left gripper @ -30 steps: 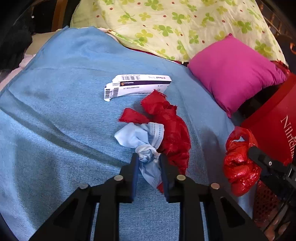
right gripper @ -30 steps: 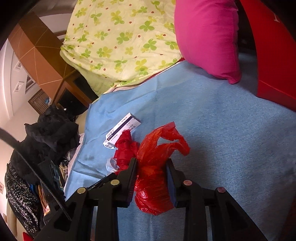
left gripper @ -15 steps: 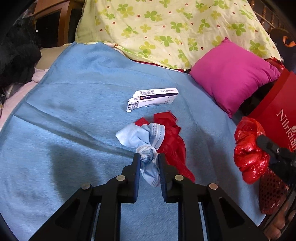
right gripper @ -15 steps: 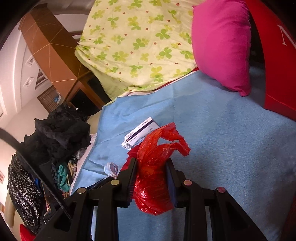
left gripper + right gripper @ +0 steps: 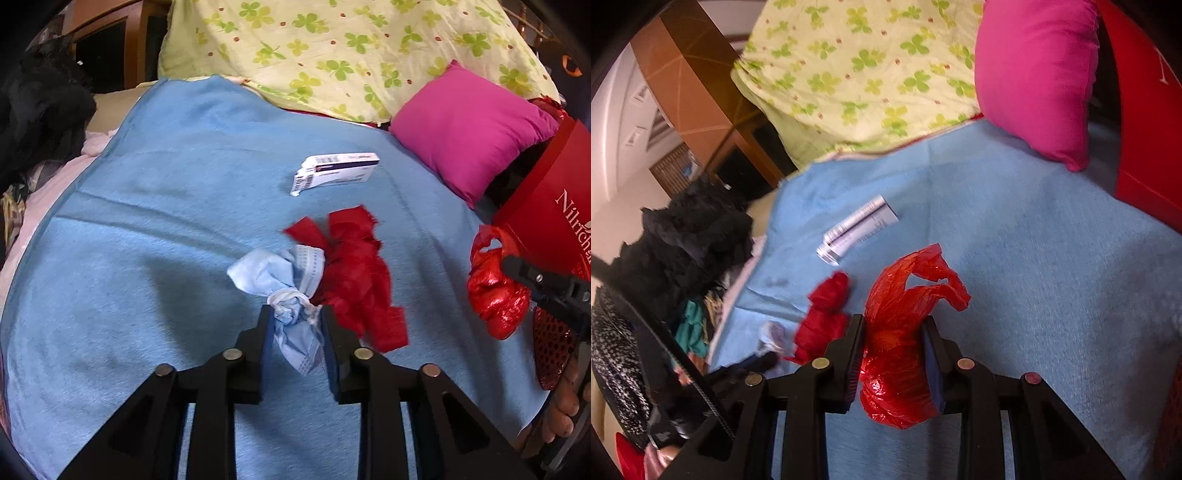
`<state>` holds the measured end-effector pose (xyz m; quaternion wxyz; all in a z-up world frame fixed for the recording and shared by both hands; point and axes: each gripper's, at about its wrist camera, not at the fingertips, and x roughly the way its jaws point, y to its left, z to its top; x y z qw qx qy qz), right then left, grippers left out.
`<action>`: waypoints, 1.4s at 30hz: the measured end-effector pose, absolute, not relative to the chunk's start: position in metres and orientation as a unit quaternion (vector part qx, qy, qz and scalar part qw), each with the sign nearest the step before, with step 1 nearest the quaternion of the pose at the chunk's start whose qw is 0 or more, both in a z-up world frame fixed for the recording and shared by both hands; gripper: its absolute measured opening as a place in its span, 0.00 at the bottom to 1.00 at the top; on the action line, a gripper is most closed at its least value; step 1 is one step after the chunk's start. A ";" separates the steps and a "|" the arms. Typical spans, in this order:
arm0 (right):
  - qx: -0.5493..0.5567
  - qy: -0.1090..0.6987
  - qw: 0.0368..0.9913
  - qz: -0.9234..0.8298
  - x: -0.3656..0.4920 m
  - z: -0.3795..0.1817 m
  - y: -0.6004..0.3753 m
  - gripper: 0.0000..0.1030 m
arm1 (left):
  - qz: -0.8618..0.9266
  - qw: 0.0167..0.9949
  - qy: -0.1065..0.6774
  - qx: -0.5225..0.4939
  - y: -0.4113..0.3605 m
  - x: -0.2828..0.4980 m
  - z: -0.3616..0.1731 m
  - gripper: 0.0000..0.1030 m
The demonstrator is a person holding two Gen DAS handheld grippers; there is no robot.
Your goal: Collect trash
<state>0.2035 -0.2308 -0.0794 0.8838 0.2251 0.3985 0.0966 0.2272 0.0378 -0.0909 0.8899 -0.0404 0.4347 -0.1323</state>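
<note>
My left gripper is shut on a crumpled light-blue face mask and holds it above the blue blanket. A red crumpled scrap lies on the blanket just right of the mask. A white carton lies farther back. My right gripper is shut on a red plastic bag and holds it above the blanket; the bag also shows at the right in the left wrist view. The red scrap and the carton show to its left.
A pink cushion and a clover-print quilt lie at the back. A red box stands at the right. A pile of dark clothes sits off the bed's left side. A red mesh basket shows at the right edge.
Both grippers have lifted and drawn back from the bed with their loads. The mask has come up off the red scrap, which stays on the blanket.
</note>
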 end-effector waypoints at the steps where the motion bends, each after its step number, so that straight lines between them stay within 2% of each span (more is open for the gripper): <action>1: 0.222 0.407 0.881 0.093 0.205 -0.083 -0.231 0.31 | -0.130 0.889 0.436 -0.042 0.041 0.227 -0.091 0.32; 8: 0.245 0.448 0.856 0.086 0.214 -0.101 -0.236 0.34 | -0.114 0.889 0.442 -0.039 0.061 0.224 -0.093 0.43; 10: 0.254 0.449 0.852 0.087 0.214 -0.102 -0.238 0.40 | -0.111 0.886 0.447 -0.041 0.068 0.224 -0.095 0.43; 11: 0.259 0.449 0.851 0.087 0.213 -0.102 -0.238 0.56 | -0.110 0.886 0.448 -0.043 0.071 0.223 -0.095 0.43; 12: 0.266 0.444 0.851 0.089 0.212 -0.101 -0.240 0.64 | -0.110 0.886 0.448 -0.043 0.074 0.222 -0.095 0.43; 23: 0.238 0.435 0.864 0.086 0.208 -0.092 -0.236 0.62 | -0.134 0.887 0.441 -0.017 0.062 0.209 -0.092 0.47; 25: 0.237 0.446 0.859 0.078 0.210 -0.098 -0.238 0.60 | -0.140 0.886 0.442 -0.012 0.057 0.210 -0.093 0.47; 28: 0.232 0.463 0.853 0.069 0.213 -0.106 -0.238 0.49 | -0.142 0.884 0.446 -0.005 0.050 0.212 -0.097 0.47; 31: 0.225 0.470 0.851 0.065 0.213 -0.110 -0.237 0.48 | -0.147 0.881 0.450 -0.006 0.046 0.215 -0.100 0.47; 33: 0.219 0.469 0.853 0.068 0.212 -0.108 -0.235 0.44 | -0.149 0.879 0.452 -0.008 0.043 0.217 -0.103 0.44; 38: 0.195 0.467 0.859 0.070 0.209 -0.105 -0.230 0.39 | -0.146 0.876 0.459 -0.011 0.041 0.222 -0.109 0.28; 42: 0.181 0.461 0.866 0.071 0.205 -0.098 -0.230 0.38 | -0.146 0.880 0.452 -0.013 0.042 0.221 -0.107 0.20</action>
